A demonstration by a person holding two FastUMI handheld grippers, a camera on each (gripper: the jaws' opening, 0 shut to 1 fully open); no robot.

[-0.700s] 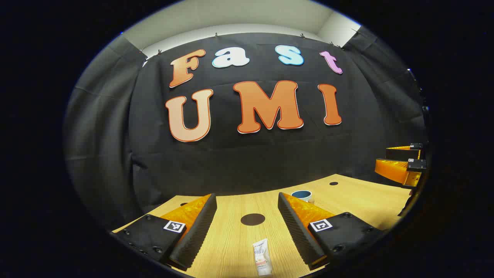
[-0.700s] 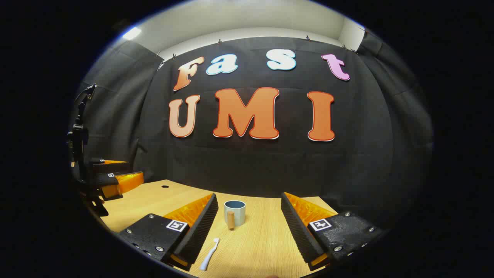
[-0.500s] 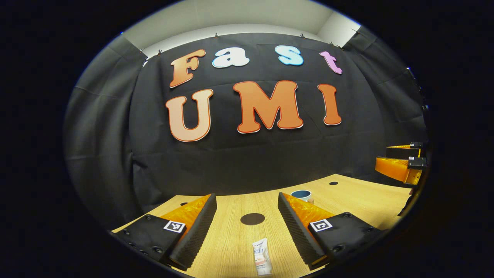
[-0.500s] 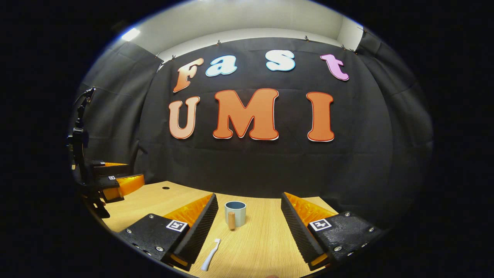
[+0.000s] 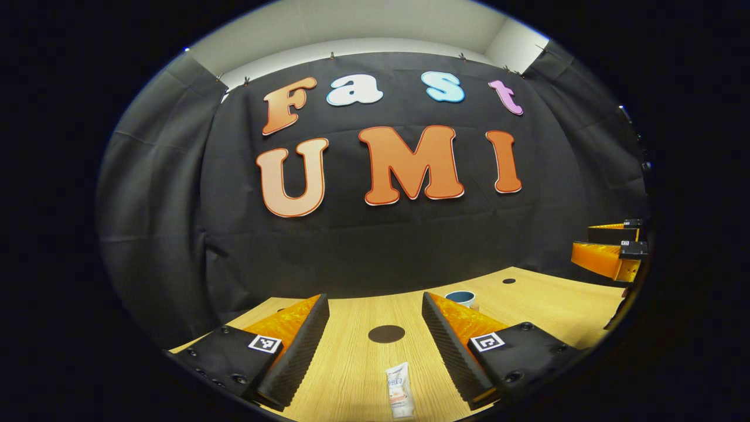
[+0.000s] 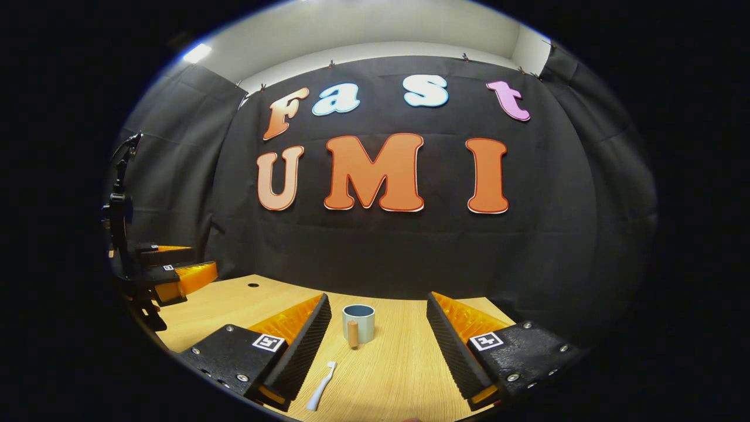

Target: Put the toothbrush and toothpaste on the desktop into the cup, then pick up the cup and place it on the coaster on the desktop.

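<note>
In the left gripper view a small white toothpaste tube lies flat on the wooden desktop, near and between the fingers of my open left gripper. Beyond it sits a dark round coaster. The blue-grey cup peeks from behind the right finger. In the right gripper view the cup, with a wooden handle facing me, stands upright ahead of my open right gripper. A white toothbrush lies on the desktop beside the left finger. Neither gripper holds anything.
The other gripper hovers at the far right in the left gripper view, and its counterpart hangs at the far left in the right gripper view. Small dark holes mark the desktop. The black cloth wall closes the back edge.
Both views have shifted only slightly; the objects lie where they were and both grippers stay open.
</note>
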